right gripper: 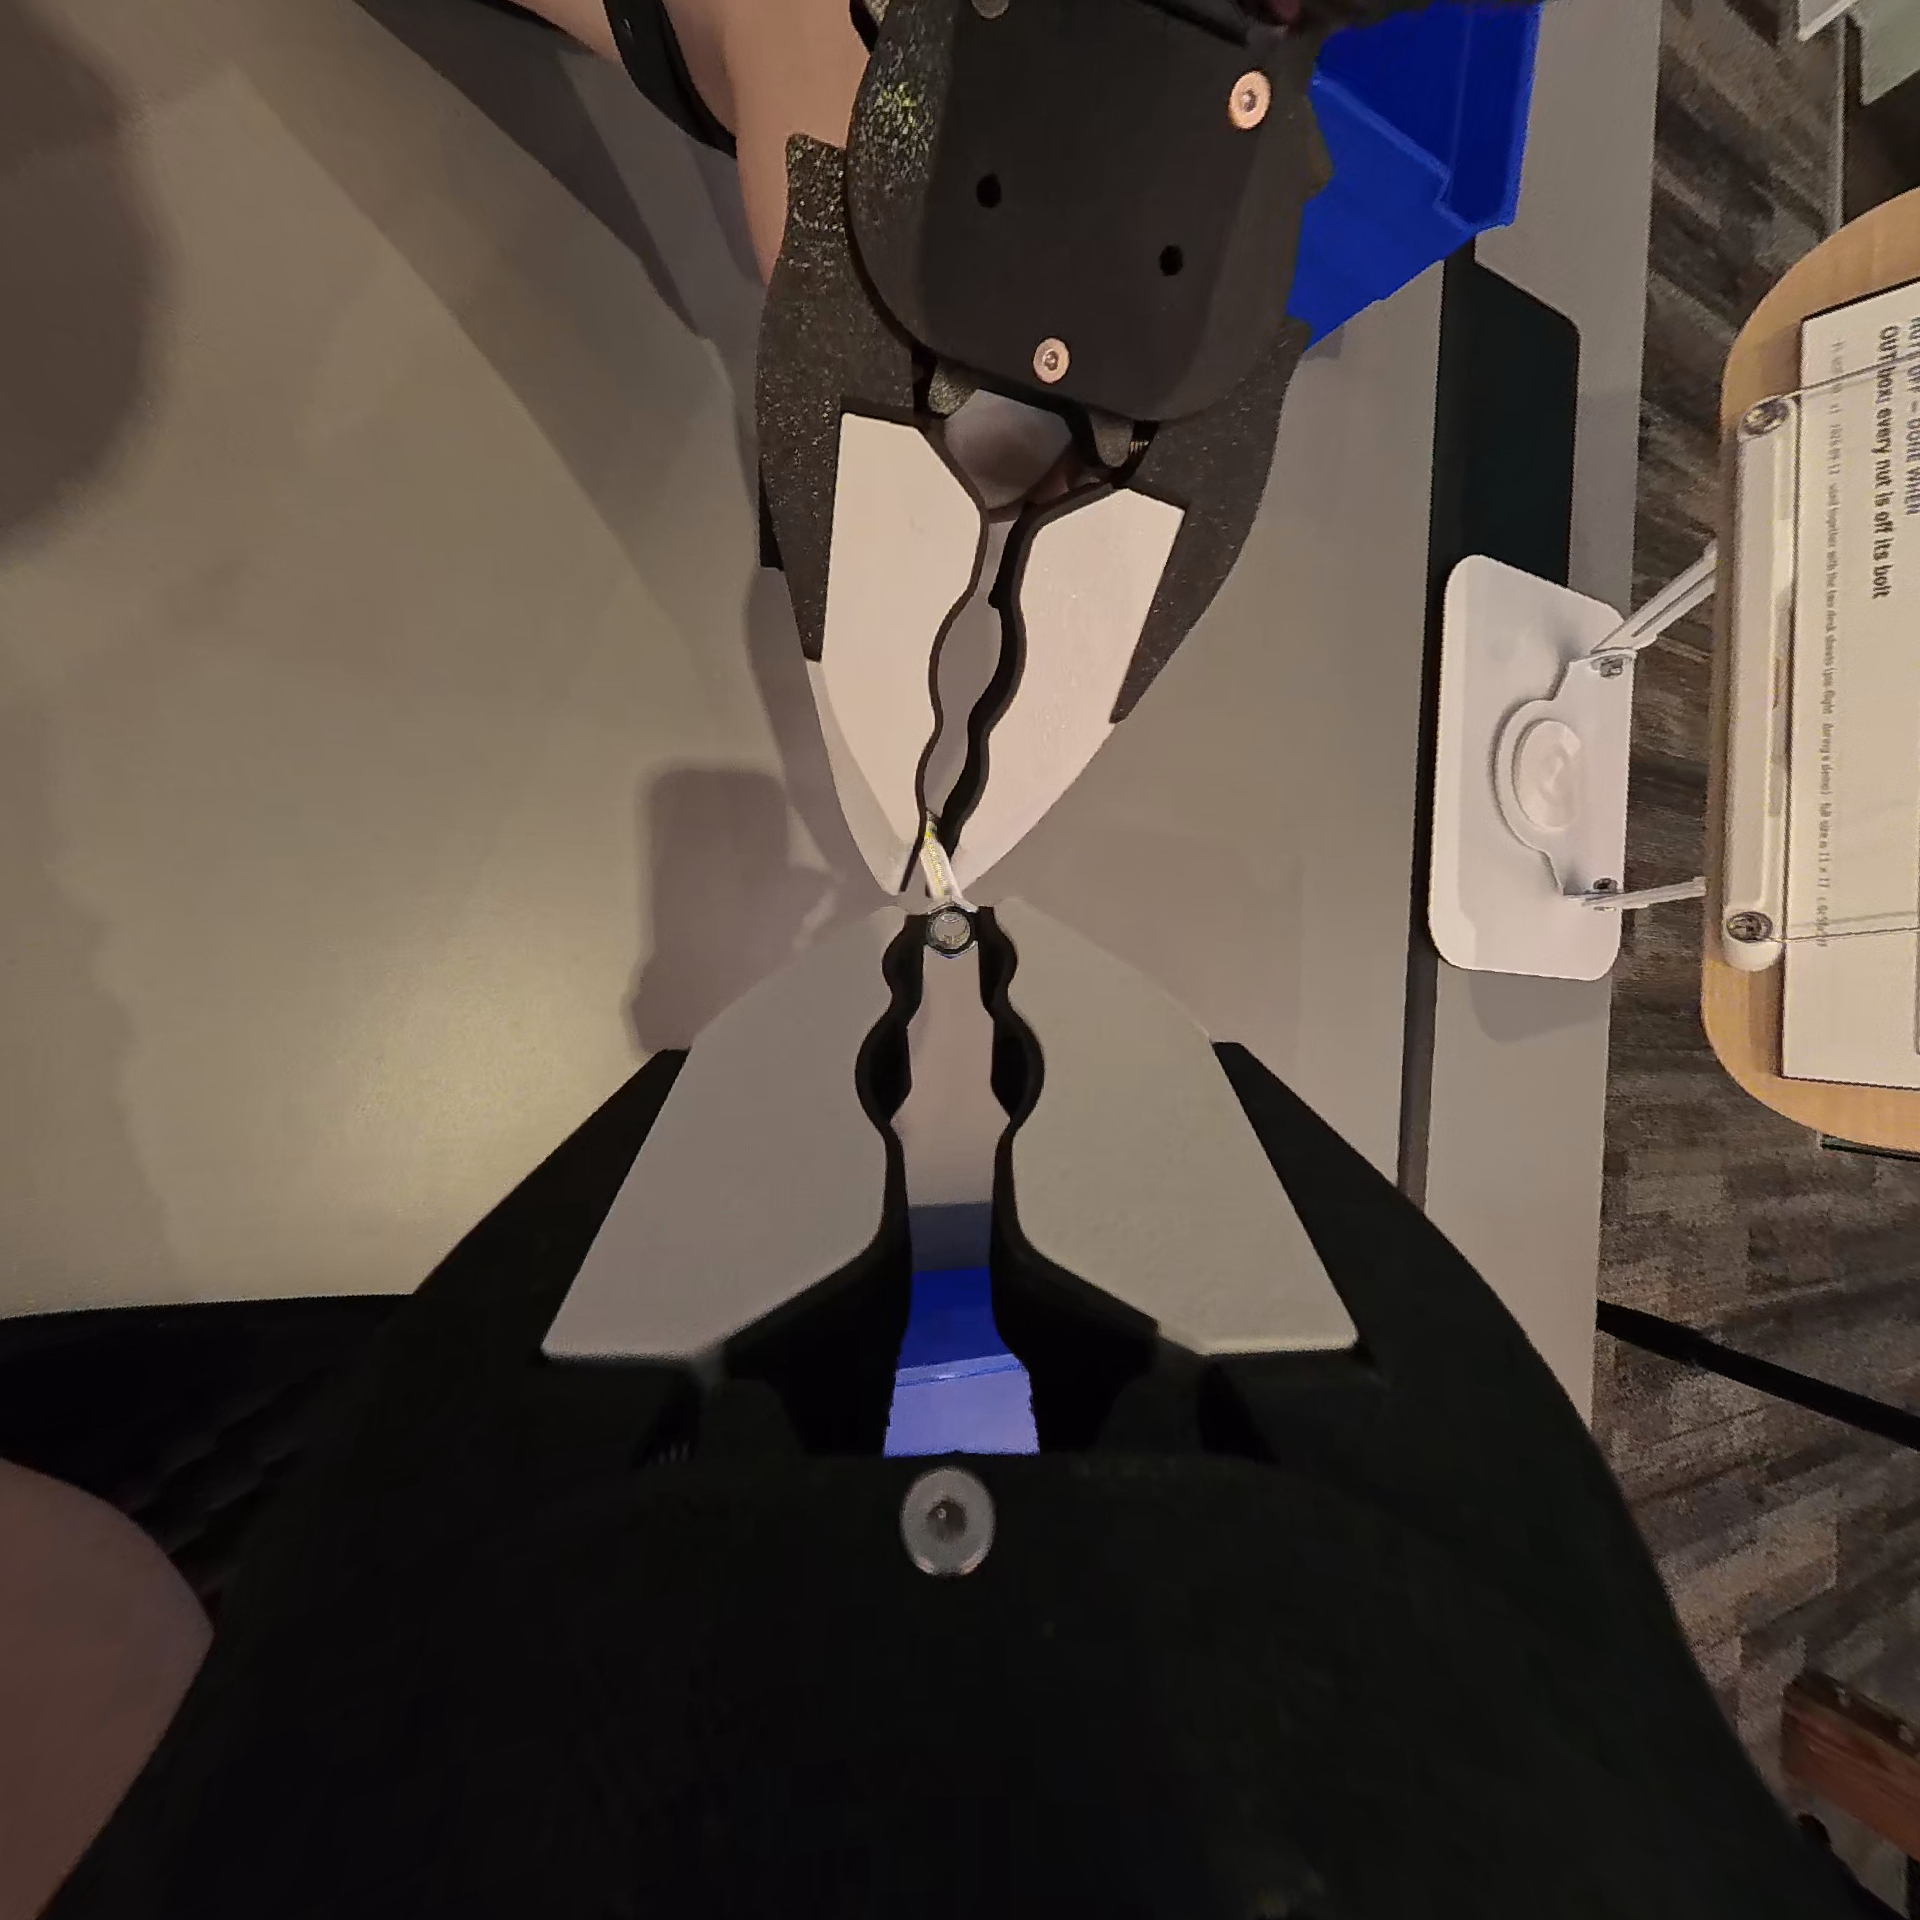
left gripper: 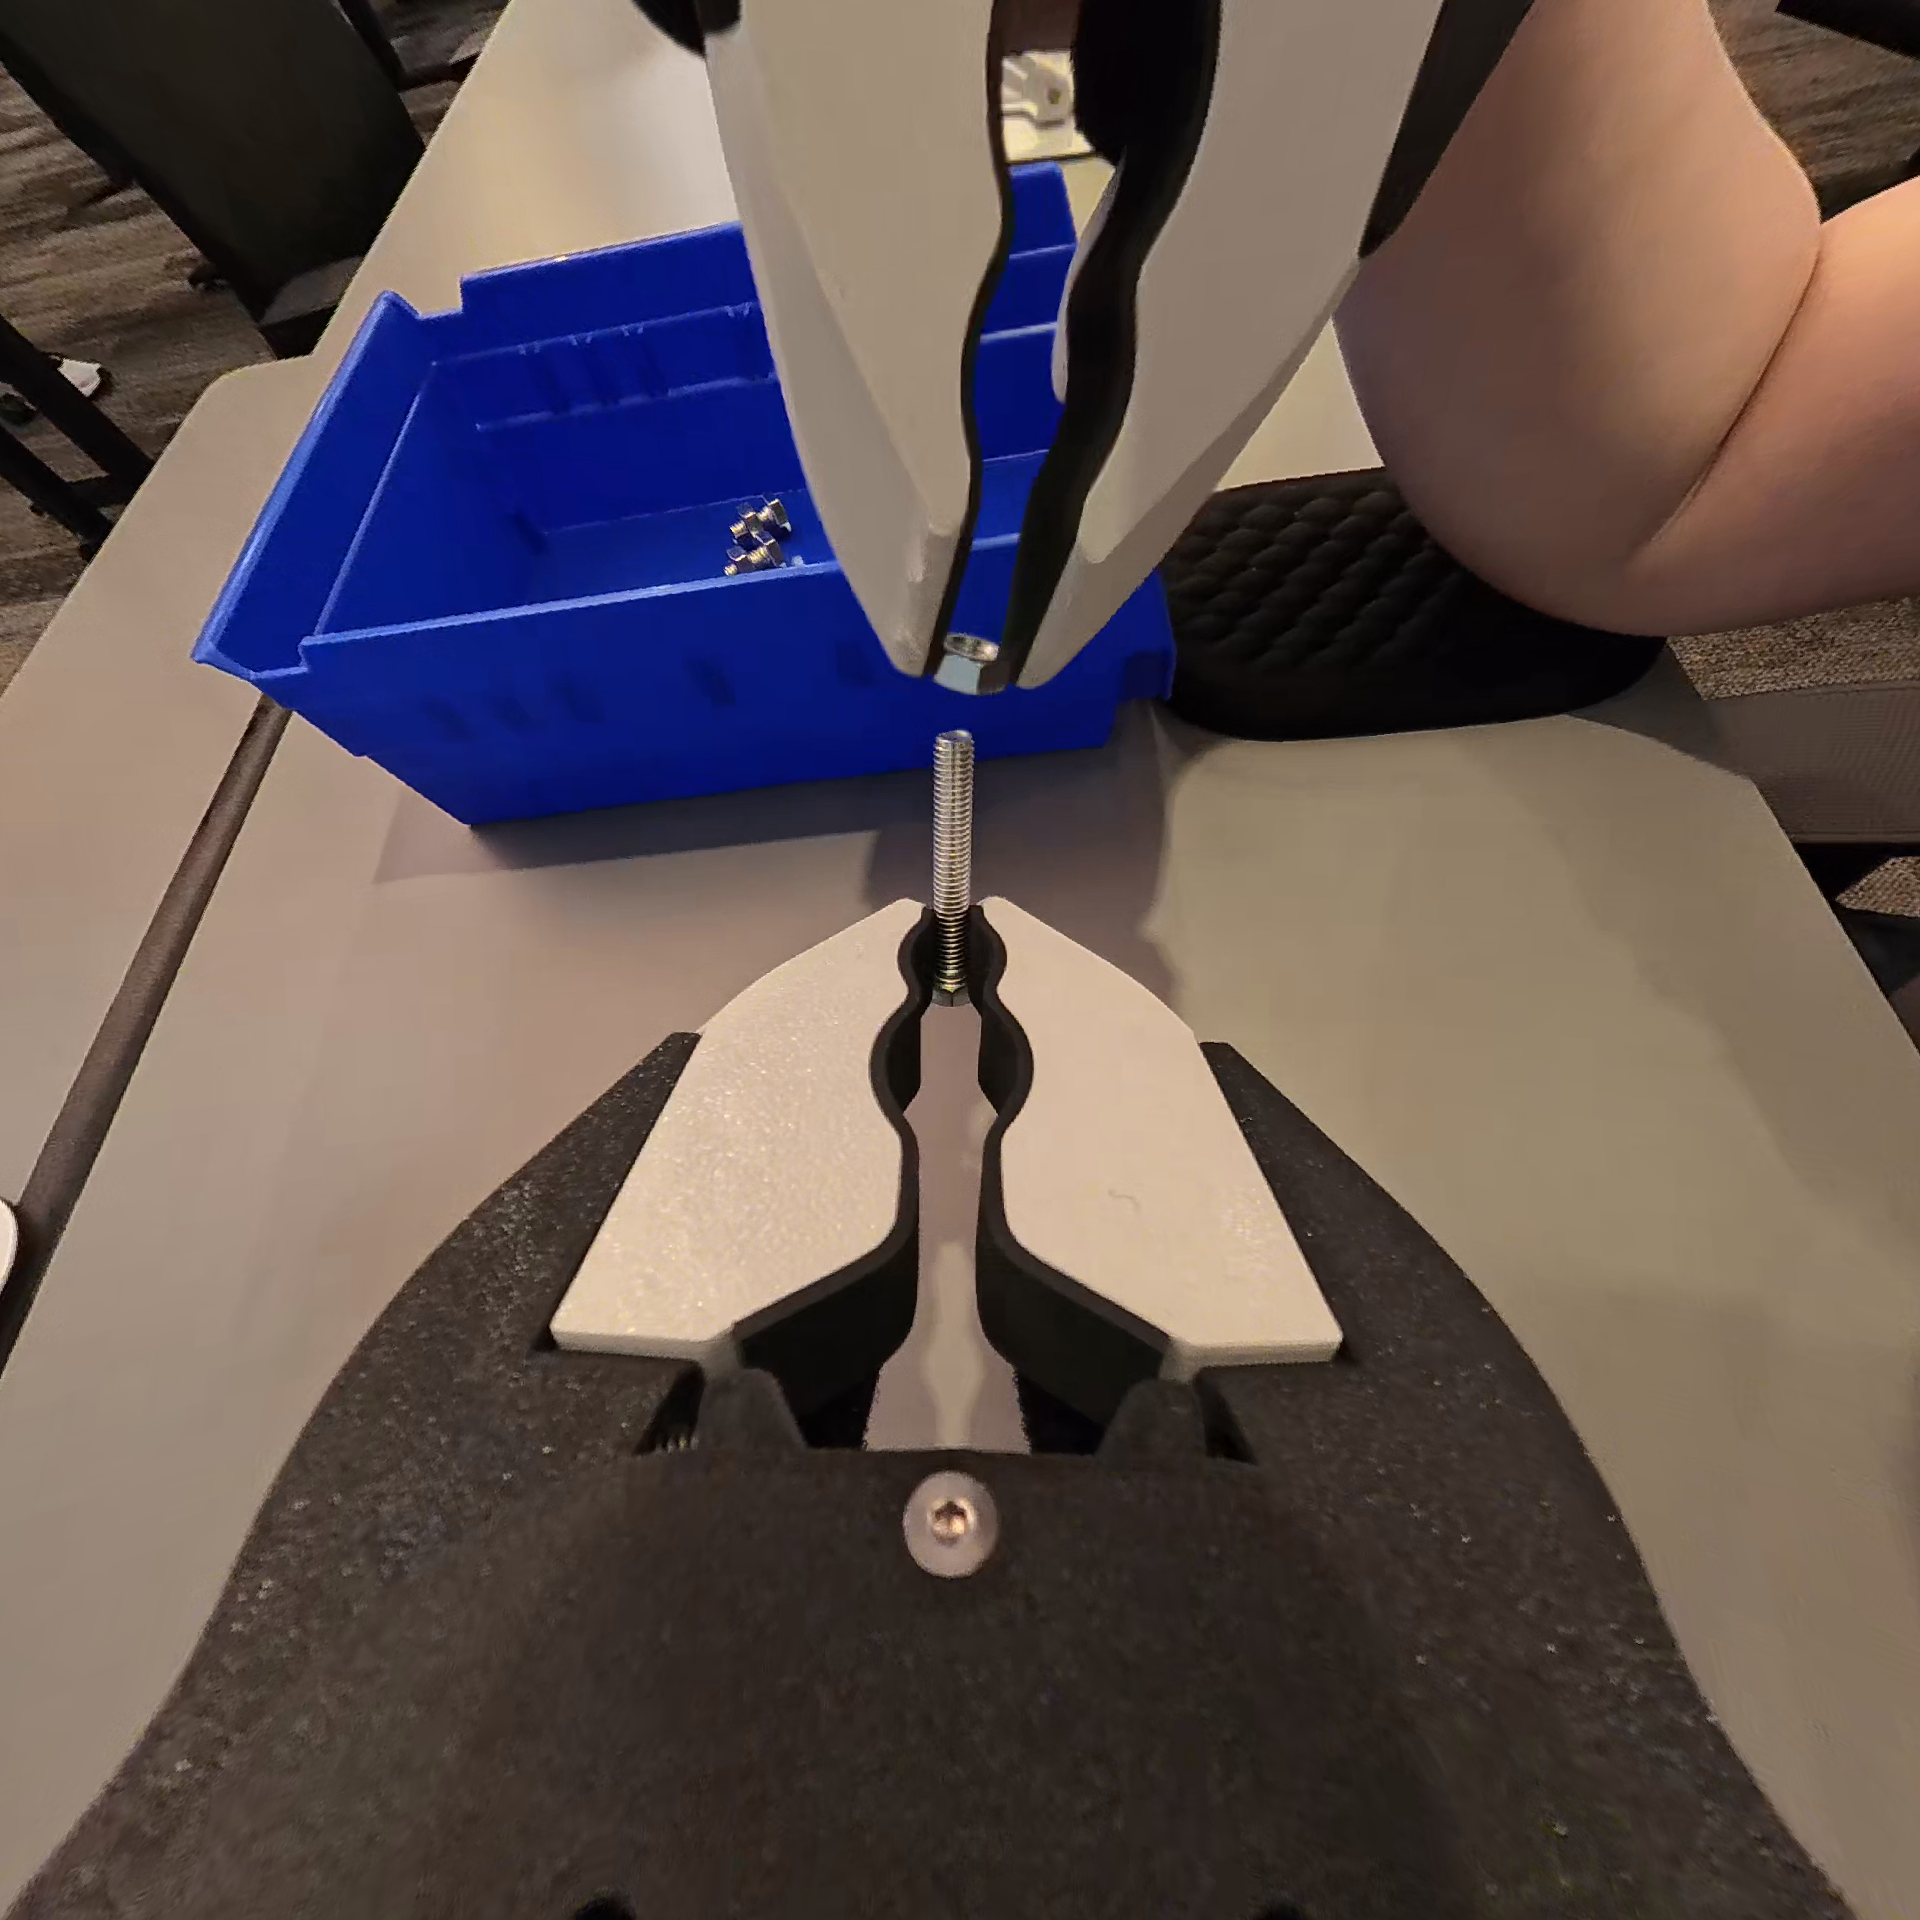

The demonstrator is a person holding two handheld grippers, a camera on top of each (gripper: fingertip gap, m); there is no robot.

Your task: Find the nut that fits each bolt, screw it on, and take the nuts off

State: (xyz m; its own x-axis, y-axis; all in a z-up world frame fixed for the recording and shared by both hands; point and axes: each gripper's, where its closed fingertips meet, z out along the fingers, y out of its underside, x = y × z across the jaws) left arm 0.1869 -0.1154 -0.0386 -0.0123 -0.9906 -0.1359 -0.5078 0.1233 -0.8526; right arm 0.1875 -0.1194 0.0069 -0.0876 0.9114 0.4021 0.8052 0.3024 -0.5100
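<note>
- Above the grey worktop [left gripper: 1455, 1039], the left gripper [left gripper: 951, 925] has its jaws pinching a bolt [left gripper: 953, 821] near the head end; threaded shaft sticks out past the tips, pointing away from the cam.
- Right gripper [left gripper: 968, 665] comes down from the top of the left wrist view, jaws nearly together, pinching a small hex nut [left gripper: 968, 665] right at the tips.
- Nut sits just off the bolt's free end, roughly in line w/ it; a small gap shows between them, not touching.
- Right wrist view: right gripper [right gripper: 948, 928] looks straight down thru the nut [right gripper: 948, 928]; left gripper [right gripper: 940, 868] opposite, tip to tip, w/ the bolt [right gripper: 935, 852] seen as a short bright sliver between its tips.
- Blue bin [left gripper: 582, 665] w/ dividers stands on the worktop behind the bolt; a few loose metal bolts/nuts [left gripper: 756, 540] lie in 1 compartment, too small to sort out.
- Black mesh pad [left gripper: 1382, 603] lies right of the bin, a person's bare arm [left gripper: 1621, 395] resting over it.
- Right wrist view, far side: a white base plate [right gripper: 1496, 769] on the worktop edge, wire legs running to a clear stand holding a printed sheet [right gripper: 1849, 675] on a round wooden table [right gripper: 1745, 997].
- Floor around is dark patterned carpet [right gripper: 1766, 1455].
</note>
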